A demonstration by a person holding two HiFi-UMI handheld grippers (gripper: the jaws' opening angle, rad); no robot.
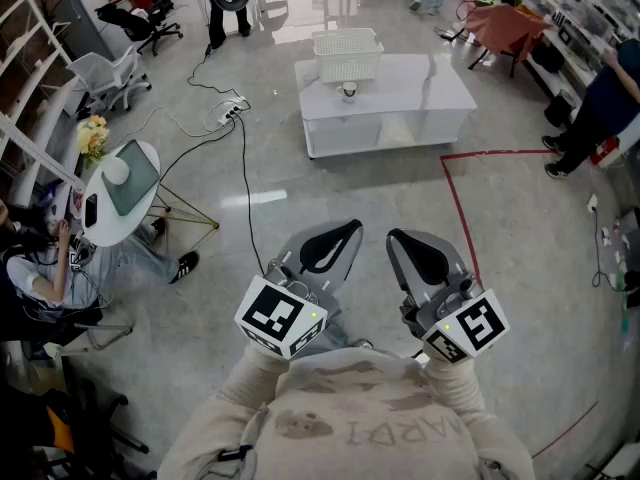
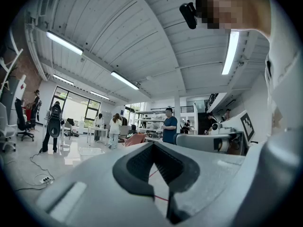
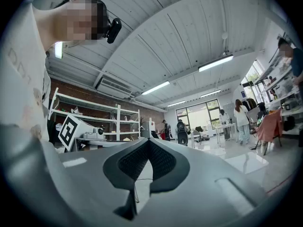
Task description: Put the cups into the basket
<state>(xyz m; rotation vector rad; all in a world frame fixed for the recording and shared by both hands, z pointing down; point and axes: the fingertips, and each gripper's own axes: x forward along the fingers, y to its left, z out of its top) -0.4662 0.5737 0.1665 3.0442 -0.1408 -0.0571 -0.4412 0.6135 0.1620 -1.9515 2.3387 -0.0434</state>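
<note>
Grey office floor (image 1: 350, 188) with white low table (image 1: 425, 88) at far centre; white basket (image 1: 347, 55) on its rear edge, one small cup (image 1: 349, 90) just before it, outside; left gripper (image 1: 350, 228) and right gripper (image 1: 396, 236) held near the person's chest, well apart from the table; both jaw pairs closed tip to tip, empty.

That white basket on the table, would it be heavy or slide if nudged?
The basket looks like thin latticed plastic, so probably light. The table looks glossy, so it may well slide.
</note>
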